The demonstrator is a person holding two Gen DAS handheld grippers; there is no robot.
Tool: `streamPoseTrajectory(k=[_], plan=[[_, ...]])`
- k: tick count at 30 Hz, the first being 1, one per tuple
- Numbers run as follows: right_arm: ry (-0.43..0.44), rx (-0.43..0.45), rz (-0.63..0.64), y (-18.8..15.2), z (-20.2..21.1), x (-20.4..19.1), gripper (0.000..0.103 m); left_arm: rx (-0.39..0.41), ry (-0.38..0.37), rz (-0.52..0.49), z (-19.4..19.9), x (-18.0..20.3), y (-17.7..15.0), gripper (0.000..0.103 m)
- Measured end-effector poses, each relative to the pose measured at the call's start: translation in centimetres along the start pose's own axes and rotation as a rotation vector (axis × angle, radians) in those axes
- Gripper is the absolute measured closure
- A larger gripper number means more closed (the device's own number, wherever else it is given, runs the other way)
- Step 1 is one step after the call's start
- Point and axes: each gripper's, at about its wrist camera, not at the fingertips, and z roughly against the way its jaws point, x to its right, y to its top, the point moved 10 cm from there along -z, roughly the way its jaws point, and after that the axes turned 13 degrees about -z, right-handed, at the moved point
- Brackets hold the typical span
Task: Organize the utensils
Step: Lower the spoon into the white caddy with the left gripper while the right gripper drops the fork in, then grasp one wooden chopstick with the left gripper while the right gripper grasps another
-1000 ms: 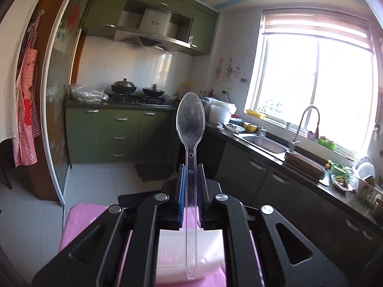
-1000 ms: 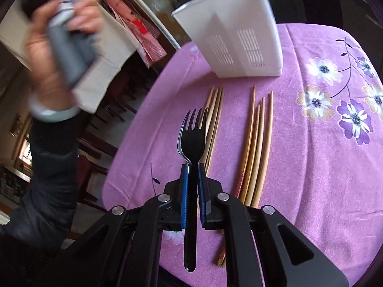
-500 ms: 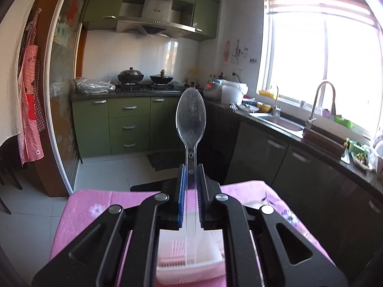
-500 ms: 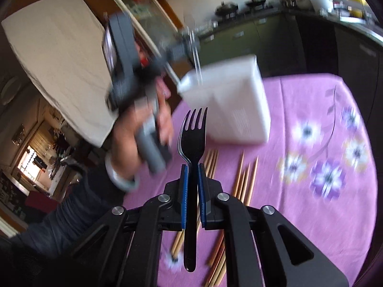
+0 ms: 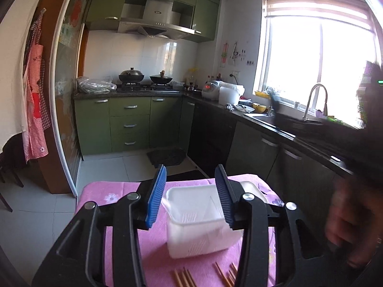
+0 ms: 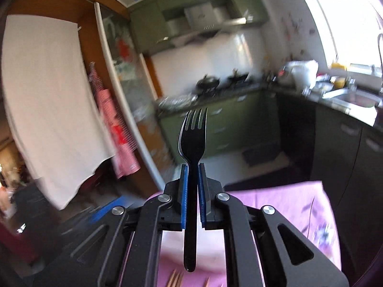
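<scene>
Chopsticks (image 5: 184, 278) lie before the white caddy (image 5: 198, 224); left gripper (image 5: 191, 193) opening, empty; right gripper (image 6: 192, 186) clamps a black fork (image 6: 192, 148).

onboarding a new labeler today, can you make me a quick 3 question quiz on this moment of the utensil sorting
1. True or false: the right gripper is shut on a black fork.
2. Multiple choice. What lies between the blue pads of the left gripper? A) a clear spoon B) chopsticks C) nothing; its jaws are opening above the white utensil holder
3. Short answer: what lies on the pink tablecloth in front of the holder, at the bottom of the left wrist view?

Key
1. True; the fork's tines point up.
2. C
3. Wooden chopsticks, in two groups.
</scene>
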Motion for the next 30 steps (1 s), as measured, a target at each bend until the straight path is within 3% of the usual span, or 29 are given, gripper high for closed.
streamPoseTrajectory(k=[5, 12, 17, 18, 24, 27, 30], plan=[[-0.065, 0.044, 0.07, -0.6, -5.6, 0.8, 0.094, 0.015, 0.002, -0.016, 3.6, -0.3, -0.5, 0.061], [-0.111, 0.025, 0.128, -5.6, -7.7, 2.1, 0.094, -0.037, -0.022, -0.009, 5.1, -0.1, -2.6, 0.059], [-0.112, -0.008, 0.112, -8.5, -7.0, 3.6, 0.09, -0.129, -0.036, 0.005, 4.8, 0.3, -5.0, 0.059], [-0.111, -0.008, 0.113, -8.8, -6.8, 3.7, 0.086, -0.141, -0.036, 0.008, 4.6, 0.1, -5.3, 0.059], [-0.104, 0.033, 0.121, -8.9, -3.1, 3.5, 0.085, -0.24, -0.029, 0.006, 4.9, 0.4, -7.4, 0.059], [-0.099, 0.045, 0.109, -8.8, 0.5, 3.1, 0.084, -0.33, -0.043, 0.014, 4.9, 1.0, -9.3, 0.059], [-0.112, -0.006, 0.103, -9.9, 3.1, 3.3, 0.08, -0.438, -0.069, 0.027, 4.6, 2.0, -12.0, 0.058]])
